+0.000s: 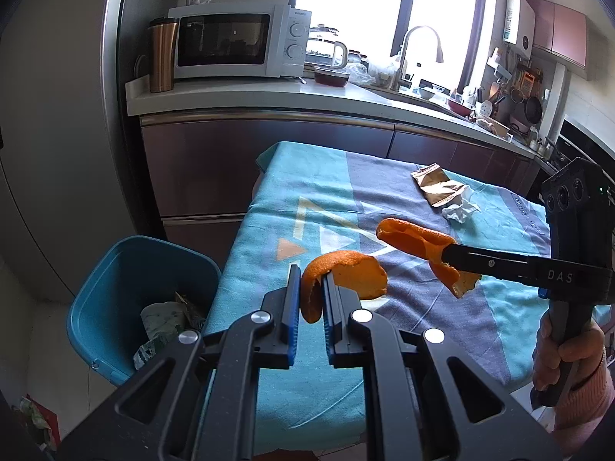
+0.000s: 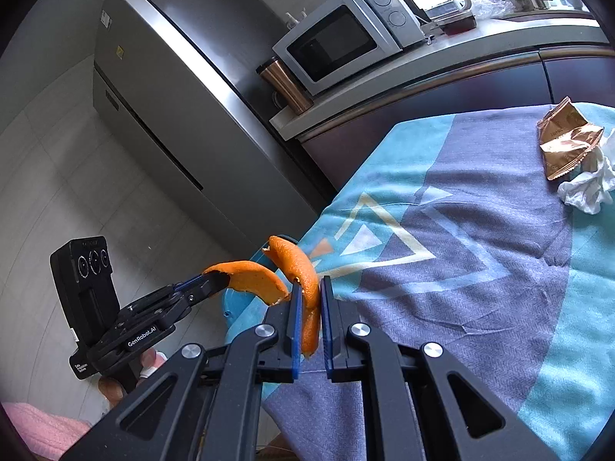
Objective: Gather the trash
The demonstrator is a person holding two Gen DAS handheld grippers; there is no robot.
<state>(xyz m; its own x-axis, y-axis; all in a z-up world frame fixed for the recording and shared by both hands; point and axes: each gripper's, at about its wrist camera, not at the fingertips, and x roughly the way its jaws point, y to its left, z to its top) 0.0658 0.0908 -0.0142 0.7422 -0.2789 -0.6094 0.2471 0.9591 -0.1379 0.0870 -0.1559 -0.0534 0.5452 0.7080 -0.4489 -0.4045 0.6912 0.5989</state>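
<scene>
My left gripper (image 1: 310,276) is shut on a curled piece of orange peel (image 1: 342,276), held above the front left part of the table. My right gripper (image 2: 308,288) is shut on a second piece of orange peel (image 2: 300,269). In the left wrist view the right gripper (image 1: 447,255) comes in from the right with its peel (image 1: 419,242). In the right wrist view the left gripper (image 2: 217,282) shows at the left with its peel (image 2: 250,272). A brown foil wrapper (image 1: 438,186) and a crumpled white tissue (image 1: 459,209) lie at the table's far right. A blue trash bin (image 1: 127,292) stands on the floor left of the table.
The table wears a turquoise and grey cloth (image 1: 384,184). The bin holds crumpled paper trash (image 1: 165,322). Behind the table runs a kitchen counter (image 1: 269,96) with a white microwave (image 1: 234,44), a copper tumbler (image 1: 161,53) and a kettle (image 1: 326,48). A steel fridge (image 2: 173,77) stands at the left.
</scene>
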